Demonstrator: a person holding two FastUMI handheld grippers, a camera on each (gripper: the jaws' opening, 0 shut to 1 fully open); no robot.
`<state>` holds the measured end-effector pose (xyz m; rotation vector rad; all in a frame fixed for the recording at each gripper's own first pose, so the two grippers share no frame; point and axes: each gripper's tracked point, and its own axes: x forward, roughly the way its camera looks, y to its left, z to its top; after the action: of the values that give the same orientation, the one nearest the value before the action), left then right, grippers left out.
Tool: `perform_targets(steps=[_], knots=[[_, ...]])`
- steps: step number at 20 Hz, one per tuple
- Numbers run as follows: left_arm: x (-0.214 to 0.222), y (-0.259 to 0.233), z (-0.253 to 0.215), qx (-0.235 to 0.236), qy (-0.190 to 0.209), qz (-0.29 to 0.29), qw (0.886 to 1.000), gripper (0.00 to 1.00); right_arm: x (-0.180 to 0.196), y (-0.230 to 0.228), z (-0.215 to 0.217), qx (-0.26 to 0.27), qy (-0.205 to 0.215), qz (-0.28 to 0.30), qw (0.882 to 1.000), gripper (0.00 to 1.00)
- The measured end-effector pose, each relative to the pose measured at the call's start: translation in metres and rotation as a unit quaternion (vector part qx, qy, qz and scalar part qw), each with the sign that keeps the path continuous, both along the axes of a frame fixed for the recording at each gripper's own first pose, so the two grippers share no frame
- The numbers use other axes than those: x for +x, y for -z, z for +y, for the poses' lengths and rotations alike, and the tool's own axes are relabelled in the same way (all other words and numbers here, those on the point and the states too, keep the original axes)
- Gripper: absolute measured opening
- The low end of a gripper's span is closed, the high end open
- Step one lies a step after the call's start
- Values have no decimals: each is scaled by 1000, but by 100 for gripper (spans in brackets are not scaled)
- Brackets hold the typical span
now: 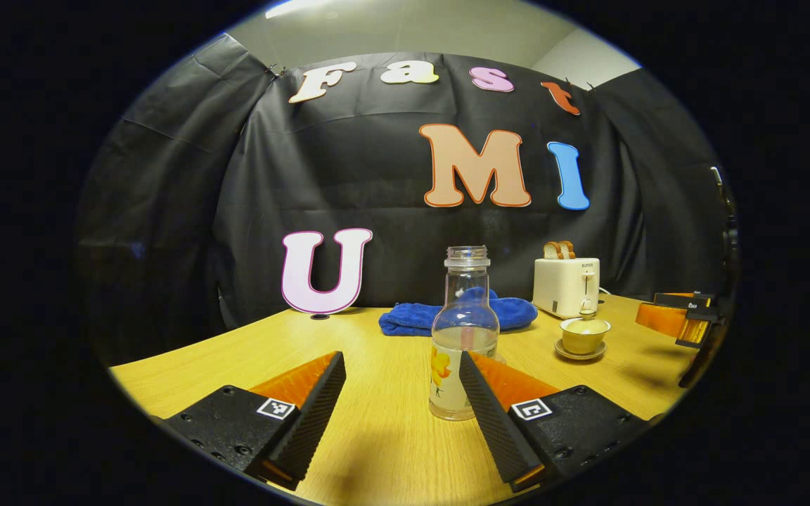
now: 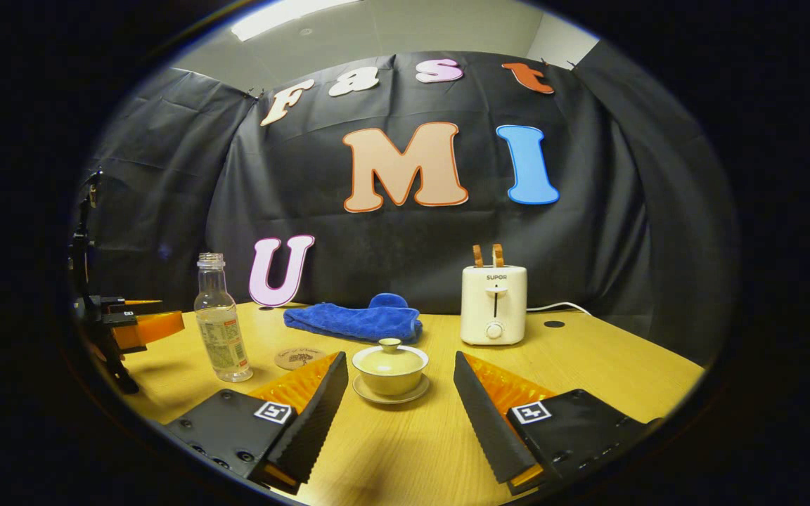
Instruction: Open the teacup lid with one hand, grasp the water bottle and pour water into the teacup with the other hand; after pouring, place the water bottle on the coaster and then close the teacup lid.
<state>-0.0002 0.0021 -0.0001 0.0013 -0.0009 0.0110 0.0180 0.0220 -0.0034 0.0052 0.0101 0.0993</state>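
water bottle (image 1: 464,337) ahead between spread left gripper (image 1: 401,365) fingers

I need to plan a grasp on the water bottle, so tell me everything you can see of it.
The clear glass-like water bottle stands upright on the wooden table, uncapped, with a narrow neck, rounded shoulder and printed label. It looks about half full of water. In the right gripper view it stands beside a round brown coaster, not on it. Neither gripper touches it.
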Motion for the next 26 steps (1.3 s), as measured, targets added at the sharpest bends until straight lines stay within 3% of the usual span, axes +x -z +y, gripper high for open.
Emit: perform_targets(steps=[10,19,20,26], knots=[[1,0,0,0,0,0,1000,95,58,20,16,-5,-20,55,998,96],[1,-1,-2,0,4,0,1000,95,106,22,19,-6,-7,58,998,93],[1,0,-2,0,4,0,1000,95,105,24,19,-7,-6,62,998,83],[0,0,-2,0,5,0,1000,95,110,31,26,-16,-22,86,996,51]])
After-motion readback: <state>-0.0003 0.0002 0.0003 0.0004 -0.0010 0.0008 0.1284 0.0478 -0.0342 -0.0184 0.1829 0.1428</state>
